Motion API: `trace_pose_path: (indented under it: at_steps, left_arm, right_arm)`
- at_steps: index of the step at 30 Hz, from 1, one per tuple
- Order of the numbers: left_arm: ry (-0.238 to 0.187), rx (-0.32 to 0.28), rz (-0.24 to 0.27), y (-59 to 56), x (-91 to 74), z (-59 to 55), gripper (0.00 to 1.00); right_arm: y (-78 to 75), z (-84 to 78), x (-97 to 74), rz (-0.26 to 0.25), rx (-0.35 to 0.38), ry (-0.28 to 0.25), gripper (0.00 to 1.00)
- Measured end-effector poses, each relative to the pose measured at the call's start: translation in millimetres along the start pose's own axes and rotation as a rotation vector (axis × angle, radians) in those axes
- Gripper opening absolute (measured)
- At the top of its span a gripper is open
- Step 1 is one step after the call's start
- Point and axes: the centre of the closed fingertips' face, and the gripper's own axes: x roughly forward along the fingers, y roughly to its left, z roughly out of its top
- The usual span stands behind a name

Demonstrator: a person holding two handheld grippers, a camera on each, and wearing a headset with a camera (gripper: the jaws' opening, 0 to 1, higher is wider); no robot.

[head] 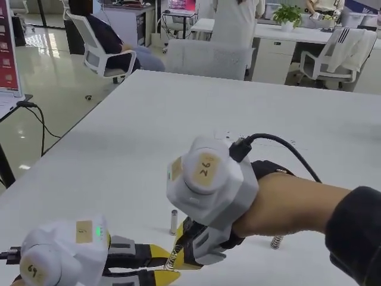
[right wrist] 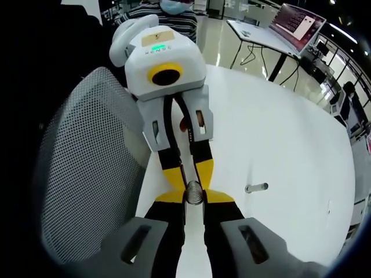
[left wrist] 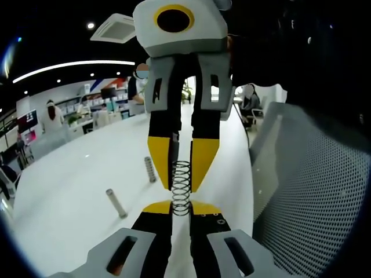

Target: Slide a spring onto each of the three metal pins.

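Spring [left wrist: 181, 188] is pinched between left gripper [left wrist: 181, 207] and right gripper [right wrist: 195, 198], both narrowed on it, near upright pin [head: 174, 221]. Judged light, bendy (may ping away); best gripped gently mid-coil.

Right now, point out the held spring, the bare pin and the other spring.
held spring [left wrist: 181, 191]: left gripper view, mid coils.
bare pin [head: 174, 221]: head view, mid shaft.
other spring [head: 275, 241]: head view, mid coils.

Shiny wire spring [left wrist: 181, 188], dull metal pin [left wrist: 116, 202], smooth matt wht table [head: 149, 131].
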Motion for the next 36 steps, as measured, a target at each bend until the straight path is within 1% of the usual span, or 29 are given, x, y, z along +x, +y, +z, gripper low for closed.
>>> trace_pose_path:
  at_steps: [5,15,21,29,31,35,36]
  left_arm:
    - [-0.002,-0.003,-0.002,-0.6,1.5,0.5,0.02]
    - [-0.005,-0.011,0.005,1.4,2.1,-0.3,0.03]
    - [-0.005,-0.023,0.01,1.9,1.7,-2.1,0.11]
    - [-0.005,-0.051,0.039,6.7,-2.8,-6.8,0.2]
    - [-0.006,-0.062,0.051,9.1,-4.7,-8.3,0.23]
    - [-0.011,-0.088,0.076,13.7,-7.2,-9.6,0.33]
    - [-0.011,-0.092,0.079,14.5,-7.7,-10.2,0.33]
  right_arm:
    - [0.9,5.6,1.5,0.003,-0.009,-0.002,0.08]
    - [-1.2,5.4,1.9,0.003,-0.007,0.005,0.08]
    - [-5.1,4.4,1.3,-0.006,-0.001,0.003,0.08]
    - [-10.5,-0.3,-1.4,-0.013,0.007,0.015,0.08]
    - [-13.5,-1.4,-3.8,-0.017,0.01,0.016,0.08]
    - [-22.5,-4.8,-9.8,-0.037,0.021,0.02,0.08]
    - [-23.5,-5.1,-10.4,-0.039,0.022,0.02,0.08]
